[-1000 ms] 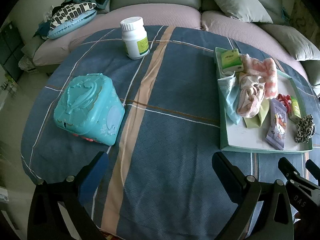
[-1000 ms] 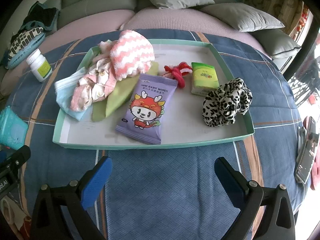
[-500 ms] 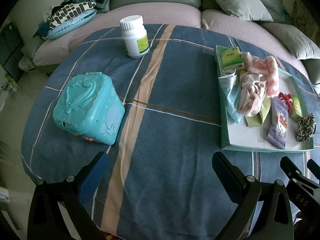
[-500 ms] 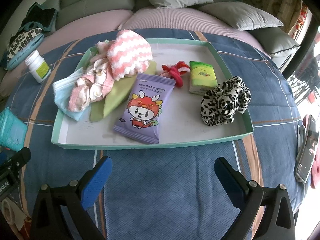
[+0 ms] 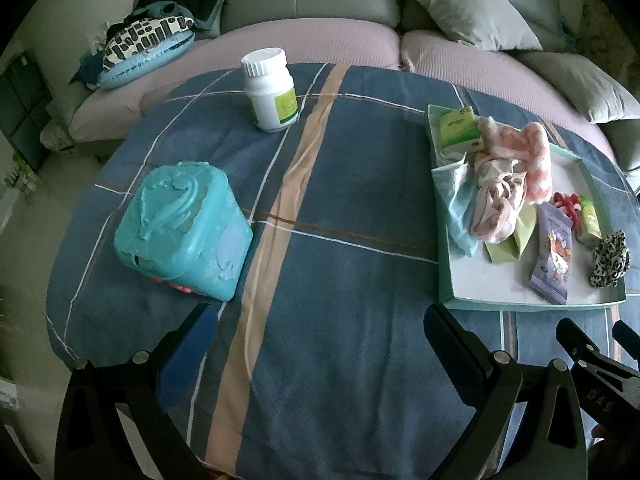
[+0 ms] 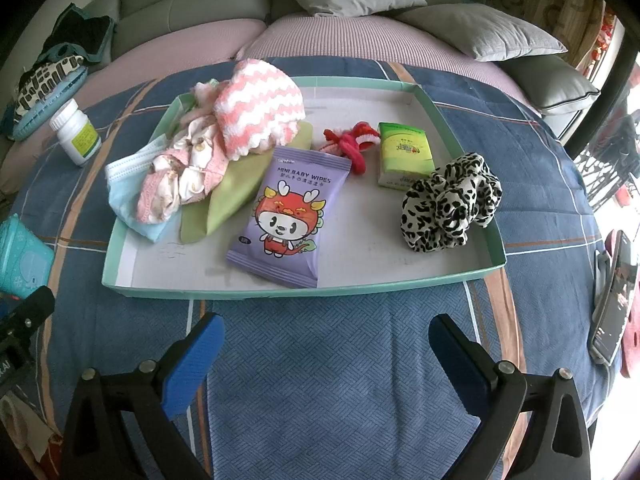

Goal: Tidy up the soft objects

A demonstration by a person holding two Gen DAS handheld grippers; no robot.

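Fingers: left gripper (image 5: 320, 330) and right gripper (image 6: 326, 334) both spread wide, holding nothing.
Soft objects: fuzzy leopard scrunchie (image 6: 450, 202), knitted pink cloth (image 6: 256, 110), inside shallow teal tray (image 6: 280, 292) toward desk's right edge.
Room: bare quilted cloth (image 6: 340, 380) at near edge.

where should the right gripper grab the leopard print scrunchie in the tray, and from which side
Probably from above, fingers straddling one puffy fold of the leopard scrunchie. It lies flat and bunched by the tray near-right corner, clear of the green tissue pack, so its raised ruffles give soft bulk to pinch. The right gripper is open, short of the tray.
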